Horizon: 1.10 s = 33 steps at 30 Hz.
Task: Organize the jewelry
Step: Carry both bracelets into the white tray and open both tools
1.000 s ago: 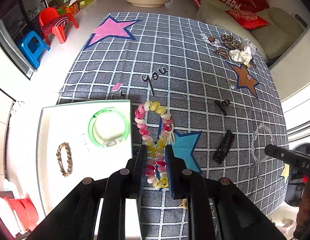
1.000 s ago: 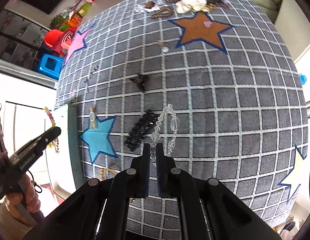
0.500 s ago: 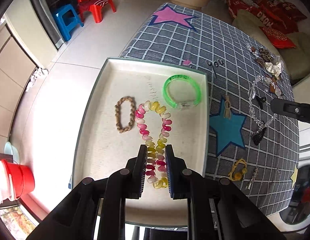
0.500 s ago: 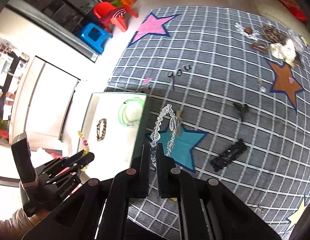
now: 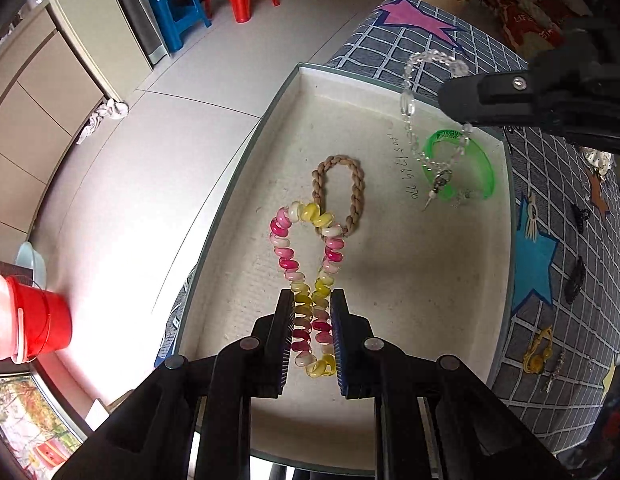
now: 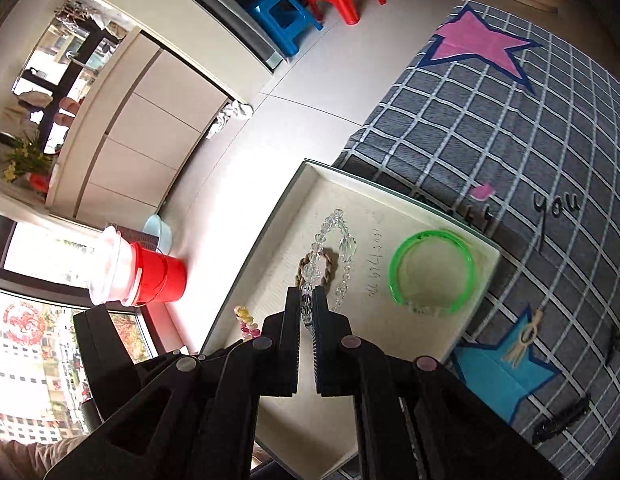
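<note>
Your left tongs (image 5: pixel 310 332) are clamped on the pink-and-yellow coil bracelet (image 5: pixel 306 264). Both strands of its near end sit pinched between the fingers; the rest of the loop runs out ahead over the white tray (image 5: pixel 410 300). Its far end overlaps the near end of the brown braided bracelet (image 5: pixel 340 192) lying on the tray floor. I can't tell whether the coil loop is touching the tray or hanging just above it.

Your right tongs (image 6: pixel 307 316) are clamped on the clear bead bracelet (image 6: pixel 330 252). From the left camera the beads hang from the right fingers (image 5: pixel 490 100) over the far part of the tray, and the dangling end with its clasp is in front of the green bangle (image 5: pixel 458 168). From the right camera the bead loop overlaps the braided bracelet, with the bangle to its right. The bangle lies flat in the tray's far right corner, beside the handwritten numbers.

The tray sits at the edge of the grey checked cloth (image 6: pixel 530 140).

Versus half a second ago: the left tongs are lower and closer over the tray, same grip. The right tongs have crossed from above the blue star (image 6: pixel 506 368) on the cloth to over the tray, beads now hanging inside its outline. A second ago both were over the cloth.
</note>
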Motion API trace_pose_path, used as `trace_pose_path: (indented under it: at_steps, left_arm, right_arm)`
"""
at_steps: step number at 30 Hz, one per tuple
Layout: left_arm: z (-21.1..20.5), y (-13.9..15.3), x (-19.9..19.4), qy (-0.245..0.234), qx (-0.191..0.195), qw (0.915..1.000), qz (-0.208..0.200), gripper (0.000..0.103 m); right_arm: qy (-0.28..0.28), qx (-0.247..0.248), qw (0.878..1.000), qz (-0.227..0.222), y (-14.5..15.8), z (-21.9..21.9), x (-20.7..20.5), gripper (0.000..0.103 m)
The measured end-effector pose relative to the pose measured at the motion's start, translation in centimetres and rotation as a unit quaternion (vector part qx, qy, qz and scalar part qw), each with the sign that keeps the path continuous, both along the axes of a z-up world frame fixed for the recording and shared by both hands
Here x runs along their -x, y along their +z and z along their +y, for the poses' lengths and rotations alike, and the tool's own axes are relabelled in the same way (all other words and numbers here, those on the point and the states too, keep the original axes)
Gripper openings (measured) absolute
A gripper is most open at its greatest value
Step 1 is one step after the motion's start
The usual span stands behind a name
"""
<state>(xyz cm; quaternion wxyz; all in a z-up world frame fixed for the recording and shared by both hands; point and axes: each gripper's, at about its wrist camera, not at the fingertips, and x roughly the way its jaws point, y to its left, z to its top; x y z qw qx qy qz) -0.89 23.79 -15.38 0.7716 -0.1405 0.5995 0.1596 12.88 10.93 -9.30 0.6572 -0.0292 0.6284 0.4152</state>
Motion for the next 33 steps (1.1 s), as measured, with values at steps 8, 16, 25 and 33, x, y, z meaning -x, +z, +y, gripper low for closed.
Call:
trace_pose_path:
  at_steps: [8,16,25,33]
  left_arm:
    - [0.3,-1.8,-0.6,0.001,-0.008,1.0,0.006,0.025]
    - [-0.9,-2.6,-0.5,-0.004,-0.028,0.9993,0.023,0.04]
    - [-2.2,-2.2,-0.8,-0.023,-0.07,0.9966,0.038,0.064]
    - [-2.7,-1.8,-0.6,-0.028,-0.076,0.9959,0.041,0.103]
  right_arm:
    - [0.012,0.029,0.999,0.017,-4.4,3.3,-1.9,0.006]
    - [0.002,0.063,0.998,0.02,-7.0,3.1,-3.3,0.006]
    - [-0.002,0.098,0.995,0.024,-8.3,3.3,-3.7,0.009]
    - [-0.004,0.083,0.996,0.022,-7.0,3.7,-3.8,0.058]
